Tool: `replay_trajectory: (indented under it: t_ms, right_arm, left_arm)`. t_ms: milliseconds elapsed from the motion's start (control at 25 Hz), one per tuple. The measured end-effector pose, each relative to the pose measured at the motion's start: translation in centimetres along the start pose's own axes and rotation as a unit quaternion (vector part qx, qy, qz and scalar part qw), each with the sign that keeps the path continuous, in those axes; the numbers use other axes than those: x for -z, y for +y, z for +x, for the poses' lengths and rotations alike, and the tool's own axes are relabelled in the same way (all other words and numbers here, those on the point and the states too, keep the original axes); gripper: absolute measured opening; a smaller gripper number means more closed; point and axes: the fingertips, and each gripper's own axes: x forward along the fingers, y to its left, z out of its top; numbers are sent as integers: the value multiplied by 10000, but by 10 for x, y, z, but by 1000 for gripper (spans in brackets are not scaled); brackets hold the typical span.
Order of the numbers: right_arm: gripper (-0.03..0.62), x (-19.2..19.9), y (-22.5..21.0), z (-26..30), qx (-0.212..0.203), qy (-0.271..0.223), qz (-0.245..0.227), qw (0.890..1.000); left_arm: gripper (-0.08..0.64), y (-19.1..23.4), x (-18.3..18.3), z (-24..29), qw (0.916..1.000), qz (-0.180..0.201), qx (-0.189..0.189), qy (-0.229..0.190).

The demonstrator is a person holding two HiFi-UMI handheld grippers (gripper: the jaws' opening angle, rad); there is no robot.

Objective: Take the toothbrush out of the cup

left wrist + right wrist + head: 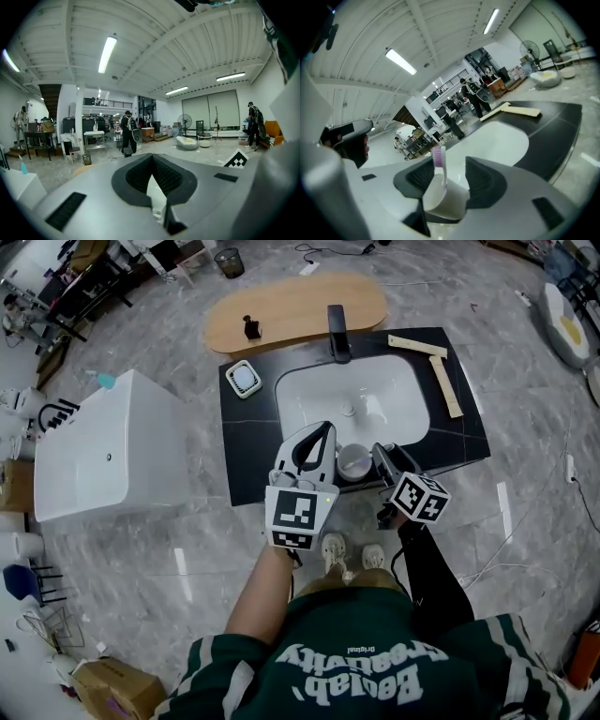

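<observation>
A white cup stands on the black countertop at the front rim of the sink. In the right gripper view the cup sits between my jaws, with a toothbrush standing up out of it, purple head on top. My right gripper is open; its pads flank the cup closely, and I see no press on it. In the head view the right gripper is just right of the cup. My left gripper hovers just left of the cup, shut and empty.
A white sink with a black faucet fills the counter's middle. A green-and-white square item lies back left, wooden strips back right. A white tub stands on the floor to the left, an oval wooden board behind.
</observation>
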Motion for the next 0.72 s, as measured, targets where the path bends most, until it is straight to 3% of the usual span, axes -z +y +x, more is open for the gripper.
replay_trajectory:
  t_ms: [160,440,600,720]
  right_arm:
    - [196,14,1,4,-185,51,364,9992]
    - [157,33,3,8,-378,118,538,9978]
    - [48,33,4,9,-487,13,510,9975]
    - [32,32,10,9,-635,27,393,9972]
  left_arm:
    - [0,-2,5,0,9999,93,48,105]
    - [0,-4,16,1,9993,251,51,277]
    - [0,-4,23,3,9990,272,91,350]
    - [0,-3,25,2,9989,244,64,387]
